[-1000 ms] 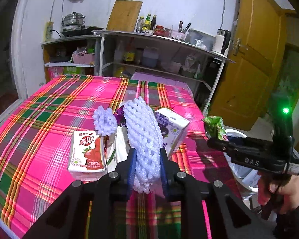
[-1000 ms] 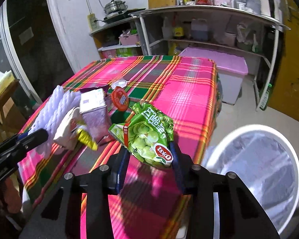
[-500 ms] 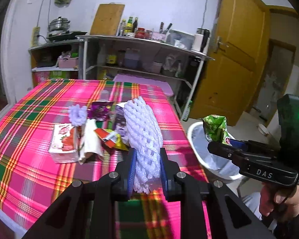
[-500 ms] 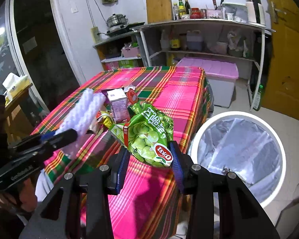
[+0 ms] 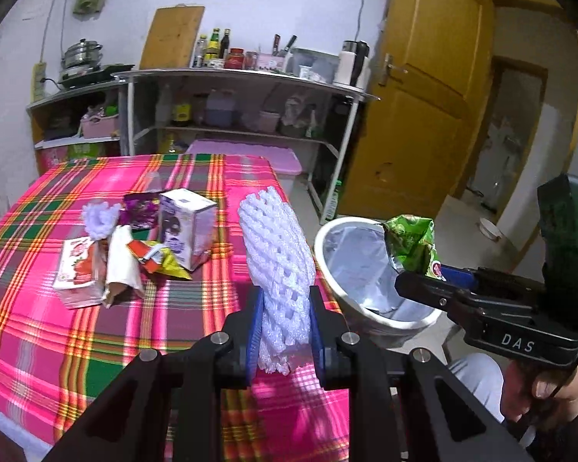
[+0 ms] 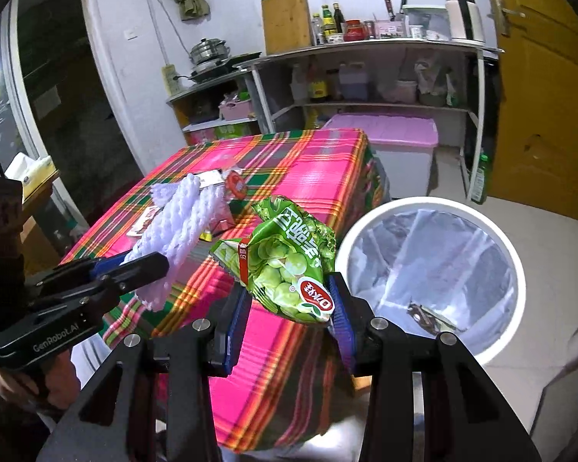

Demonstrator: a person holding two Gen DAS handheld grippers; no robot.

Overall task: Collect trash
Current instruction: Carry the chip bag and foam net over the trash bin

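Observation:
My left gripper (image 5: 285, 331) is shut on a white foam fruit net (image 5: 275, 258), held upright over the table's near right edge. In the right wrist view the same white foam fruit net (image 6: 173, 227) and left gripper (image 6: 142, 265) show at the left. My right gripper (image 6: 289, 319) is shut on a green snack bag (image 6: 285, 265), just left of the white trash bin (image 6: 516, 269). The left wrist view has the green snack bag (image 5: 410, 240) over the white trash bin's (image 5: 323, 238) rim. More trash lies on the plaid table (image 5: 38, 327): a strawberry carton (image 5: 75, 269), a purple carton (image 5: 187, 227), wrappers (image 5: 158, 258).
The bin is lined with a clear bag and holds a small scrap (image 6: 424, 313). Metal shelves (image 5: 235, 77) with bottles stand behind the table, a lidded pink-topped box (image 6: 400, 142) beneath them. A yellow door (image 5: 424, 107) is at the right. A hand (image 5: 551, 385) holds the right gripper.
Both grippers have moved rightward off the table toward the bin, each still gripping its item. The bin now fills more of both views, and the trash pile has slid left.

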